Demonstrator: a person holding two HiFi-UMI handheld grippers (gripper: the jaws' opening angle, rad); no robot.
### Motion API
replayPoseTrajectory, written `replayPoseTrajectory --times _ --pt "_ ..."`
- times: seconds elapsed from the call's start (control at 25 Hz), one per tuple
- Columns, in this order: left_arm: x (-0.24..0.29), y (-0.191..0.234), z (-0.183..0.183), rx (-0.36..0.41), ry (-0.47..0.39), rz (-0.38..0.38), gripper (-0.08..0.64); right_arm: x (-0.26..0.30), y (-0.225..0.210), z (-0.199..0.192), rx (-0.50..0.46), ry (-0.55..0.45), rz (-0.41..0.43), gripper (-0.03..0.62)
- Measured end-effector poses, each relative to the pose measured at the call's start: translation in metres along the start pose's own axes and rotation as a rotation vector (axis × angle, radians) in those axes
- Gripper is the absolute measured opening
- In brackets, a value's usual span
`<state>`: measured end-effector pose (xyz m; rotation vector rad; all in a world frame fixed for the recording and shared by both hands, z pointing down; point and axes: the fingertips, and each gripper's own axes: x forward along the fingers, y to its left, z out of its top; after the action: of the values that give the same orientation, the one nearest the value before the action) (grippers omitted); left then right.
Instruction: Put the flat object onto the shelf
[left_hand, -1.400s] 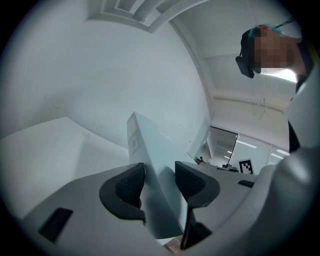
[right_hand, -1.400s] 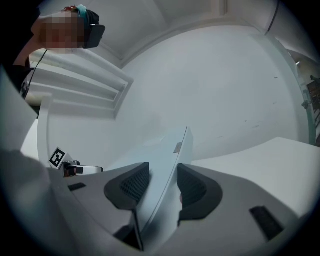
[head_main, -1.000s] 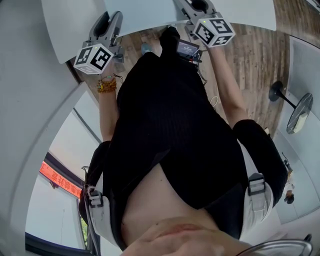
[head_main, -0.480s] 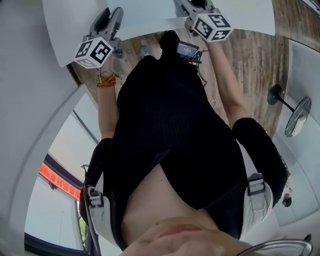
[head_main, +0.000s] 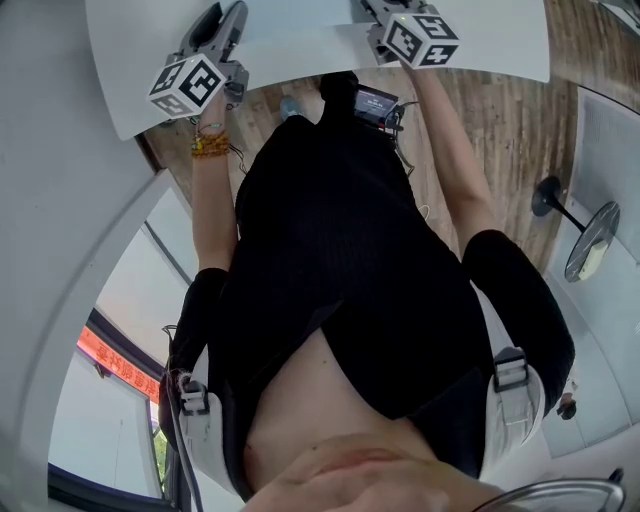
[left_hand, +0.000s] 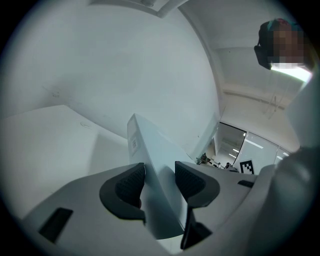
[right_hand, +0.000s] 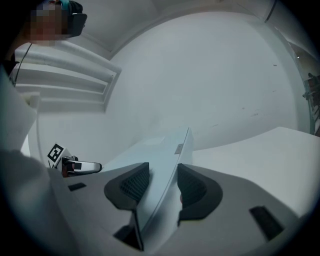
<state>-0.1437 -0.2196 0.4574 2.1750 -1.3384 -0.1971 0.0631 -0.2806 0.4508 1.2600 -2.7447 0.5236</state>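
Observation:
A flat white box (left_hand: 150, 165) stands edge-on between the pads of my left gripper (left_hand: 160, 176), which is shut on one end; a small label shows near its top corner. The other end of the flat white box (right_hand: 162, 155) sits between the pads of my right gripper (right_hand: 163, 176), also shut on it. In the head view the box is a white panel (head_main: 300, 40) at the top edge, spanning from the left gripper (head_main: 212, 40) to the right gripper (head_main: 400, 25). Both sets of fingertips are cut off there. No shelf can be told apart from the white surfaces.
The person's black-clothed body (head_main: 340, 260) fills the middle of the head view, over a wooden floor (head_main: 500, 130). A round stand (head_main: 590, 240) is at the right. White curved walls face both grippers, with a slatted panel (right_hand: 70, 75) at the right gripper view's left.
Both grippers have moved toward the top of the head view with the white box held between them. The grip on it looks the same.

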Motion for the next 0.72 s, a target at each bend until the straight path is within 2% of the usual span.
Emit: replayPoseTrajectory --times 0.72 --pt "0.045 0.034 -0.012 -0.063 0.067 0.049 0.201 0.044 -0.039 -0.024 0.044 0.084 -0.014 0.172"
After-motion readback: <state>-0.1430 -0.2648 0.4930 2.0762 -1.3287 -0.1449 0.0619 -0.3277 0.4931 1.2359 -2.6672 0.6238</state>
